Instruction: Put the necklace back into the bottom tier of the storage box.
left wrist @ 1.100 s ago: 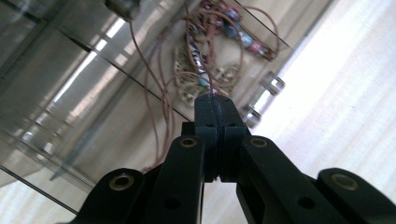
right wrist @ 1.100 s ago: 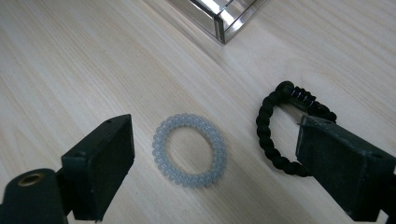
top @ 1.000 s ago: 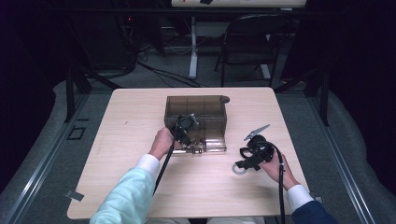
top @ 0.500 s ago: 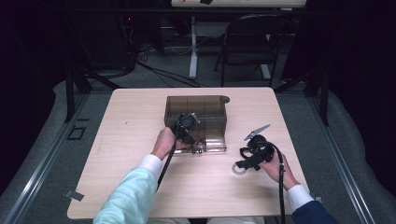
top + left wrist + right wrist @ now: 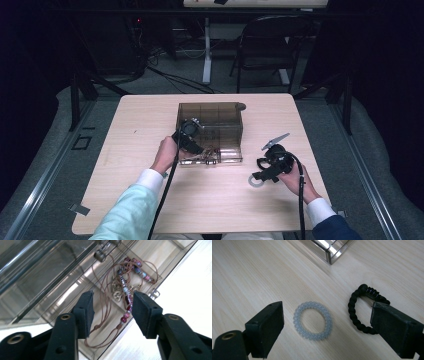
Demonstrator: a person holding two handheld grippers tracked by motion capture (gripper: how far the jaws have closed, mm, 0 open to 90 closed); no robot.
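A smoky see-through organiser box (image 5: 212, 116) stands mid-table with its low front drawer (image 5: 75, 297) pulled out. A beaded necklace (image 5: 128, 291) on brown cord lies in that drawer. My left gripper (image 5: 198, 148) hovers over the drawer, open (image 5: 112, 312), with the cord below and between its jaws and nothing pinched. To the right, my right gripper (image 5: 263, 174) points down at the table, wide open (image 5: 325, 326). A clear spiral ring (image 5: 312, 320) lies between its jaws on the wood (image 5: 256, 181). A black beaded bracelet (image 5: 355, 312) lies just inside the right jaw.
The light wooden table (image 5: 145, 190) has bare room at the left and along the front. A corner of the box (image 5: 329, 255) sits just beyond the ring. A black chair (image 5: 270, 45) and floor cables lie past the far edge.
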